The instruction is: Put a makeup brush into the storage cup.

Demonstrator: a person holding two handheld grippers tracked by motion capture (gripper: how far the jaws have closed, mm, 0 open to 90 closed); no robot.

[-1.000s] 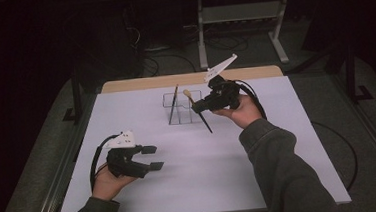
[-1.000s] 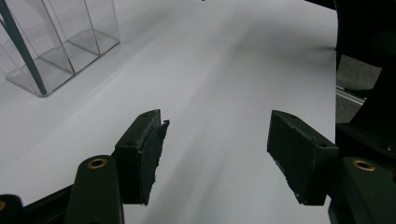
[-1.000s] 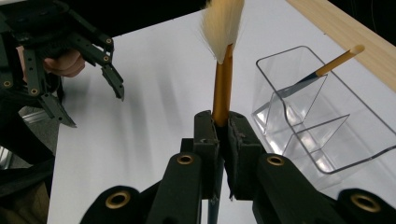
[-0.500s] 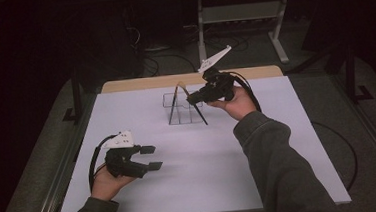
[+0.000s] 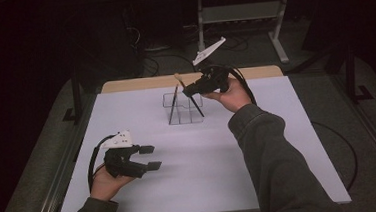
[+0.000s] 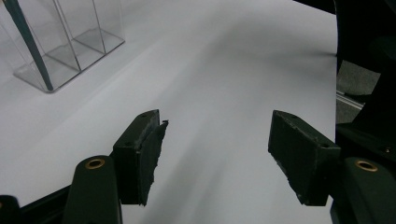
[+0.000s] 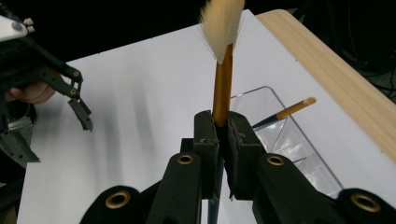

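At lower left of the high view, the left gripper [image 5: 148, 158] is idling with jaws spread and empty. Upper centre, the right gripper [image 5: 187, 92] is pinching a light, stiff brush [image 7: 222, 88] at its ferrule, above the clear organizer [image 5: 182, 109]; its soft bristles are looking fragile.

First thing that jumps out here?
The right claw, shut on a brush with a gold ferrule and pale bristles, over the clear organizer at the table's far edge. A second brush leans inside it. The left claw hangs open and empty near the front left.
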